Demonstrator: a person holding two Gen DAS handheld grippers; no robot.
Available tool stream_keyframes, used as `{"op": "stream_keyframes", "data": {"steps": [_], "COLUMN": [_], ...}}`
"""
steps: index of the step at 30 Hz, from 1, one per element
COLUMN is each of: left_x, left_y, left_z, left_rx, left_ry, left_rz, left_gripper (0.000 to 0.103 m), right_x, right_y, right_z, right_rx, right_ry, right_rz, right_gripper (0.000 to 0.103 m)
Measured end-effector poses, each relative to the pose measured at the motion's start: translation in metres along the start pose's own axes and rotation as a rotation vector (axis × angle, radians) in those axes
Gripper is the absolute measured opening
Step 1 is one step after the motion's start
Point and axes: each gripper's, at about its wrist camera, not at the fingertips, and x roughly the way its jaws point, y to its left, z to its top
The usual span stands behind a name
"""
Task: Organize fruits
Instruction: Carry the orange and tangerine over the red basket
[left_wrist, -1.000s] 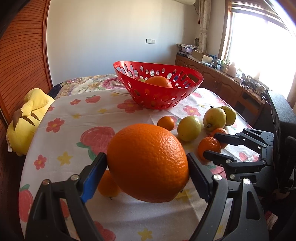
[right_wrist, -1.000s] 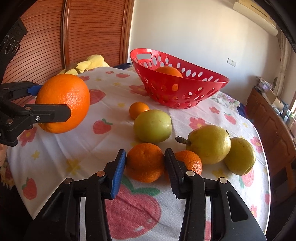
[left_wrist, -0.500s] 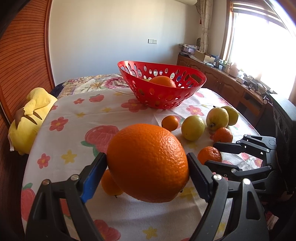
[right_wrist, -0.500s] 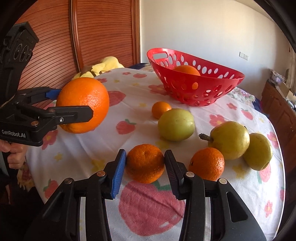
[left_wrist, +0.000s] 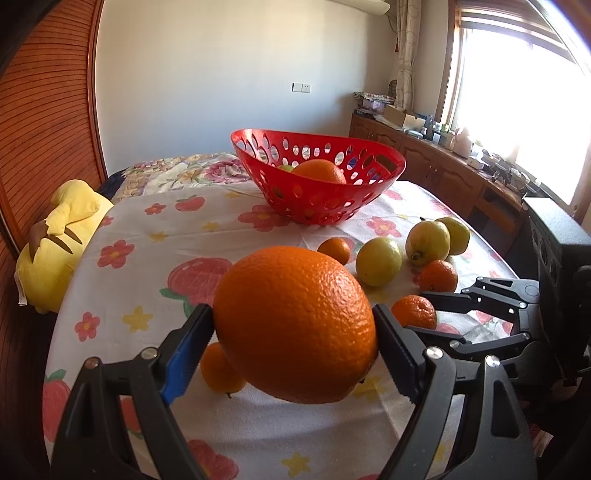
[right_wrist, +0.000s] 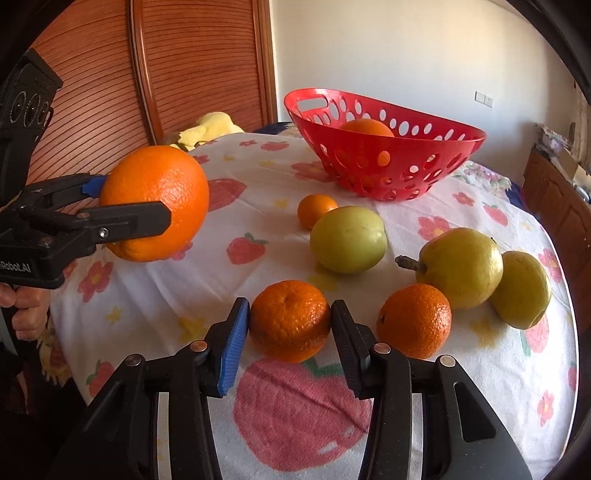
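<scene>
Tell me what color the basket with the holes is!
The basket is bright red; it shows best in the right wrist view.

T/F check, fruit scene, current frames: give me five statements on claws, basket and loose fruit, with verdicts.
1. The left claw is shut on the big orange, held off the table. True.
2. The basket is empty. False: an orange sits in it.
3. The right claw brackets a mandarin that rests on the cloth. True.
4. The green fruits are in the basket. False: the green apple and two pears lie on the cloth.
5. The basket is blue. False: it is red.
</scene>
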Motion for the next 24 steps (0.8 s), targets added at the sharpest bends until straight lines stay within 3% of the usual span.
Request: {"op": "stream_keyframes", "data": {"steps": [12, 24], "left_x": [-0.020, -0.030], "left_y": [-0.002, -0.009], "left_z": [0.026, 0.087], "left_rx": [0.016, 0.078], "left_ry": [-0.058, -0.130], "left_rz": [-0.015, -0.025], "left_gripper": [0.085, 0.085], "right_x": [-0.020, -0.046], "right_y": [-0.008, -0.024], "right_z": [0.016, 0.075], "right_rx": [0.012, -0.033], "right_ry": [-0.058, -0.152], "right_rz": [0.007, -0.015], "right_gripper": [0.045, 0.045]}}
